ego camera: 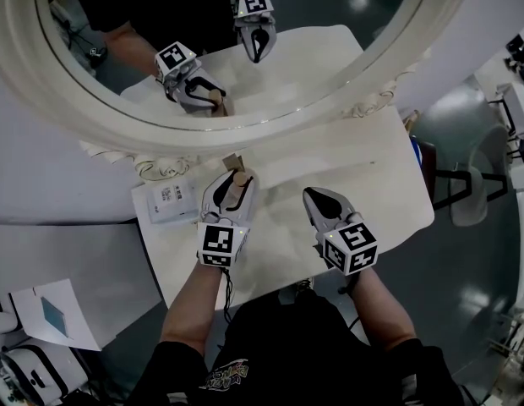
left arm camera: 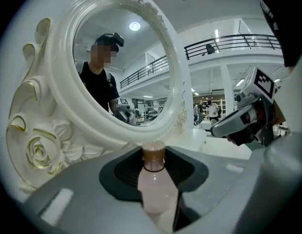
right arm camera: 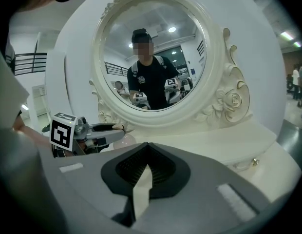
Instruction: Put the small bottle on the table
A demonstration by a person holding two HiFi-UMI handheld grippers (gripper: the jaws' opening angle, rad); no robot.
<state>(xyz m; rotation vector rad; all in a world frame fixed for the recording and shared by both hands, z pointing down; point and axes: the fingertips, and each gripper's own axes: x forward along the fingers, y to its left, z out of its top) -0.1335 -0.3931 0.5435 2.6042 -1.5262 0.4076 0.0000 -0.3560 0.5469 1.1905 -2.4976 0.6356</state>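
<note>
Left gripper (ego camera: pixel 231 183), centre frame, pinches the pale-pink small bottle (left arm camera: pixel 156 189), brown cap on, over the table (ego camera: pixel 376 172); right gripper (ego camera: pixel 318 200) jaws pressed together, empty.

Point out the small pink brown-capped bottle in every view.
Head view: centre, the small pink brown-capped plastic bottle in the left tool.
Left gripper view: bottom centre, between the jaws.
Right gripper view: left of centre, under the left tool.
Shared landmark: the round white ornate mirror frame.
</note>
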